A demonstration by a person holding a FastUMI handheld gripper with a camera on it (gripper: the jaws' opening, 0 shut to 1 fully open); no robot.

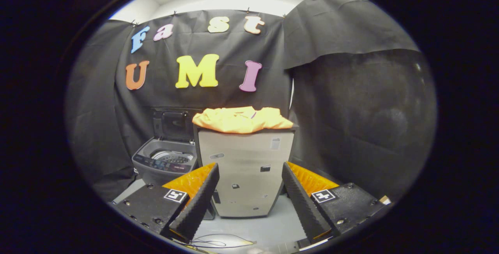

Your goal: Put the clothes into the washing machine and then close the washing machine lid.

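Note:
An orange garment (241, 120) lies crumpled on top of a pale grey cabinet (245, 168), well beyond my fingers. To the cabinet's left stands a small grey top-loading washing machine (165, 160) with its lid (171, 123) raised upright against the wall, the drum showing inside. My gripper (249, 172) is open, its two fingers spread wide with nothing between them; the cabinet's front shows through the gap. Both the garment and the machine are some way ahead.
Black cloth walls close the booth behind and to the right. The floor (253, 230) is pale grey, with a thin cable (218, 242) lying on it close under my fingers. A small dark box stands at the cabinet's lower left corner.

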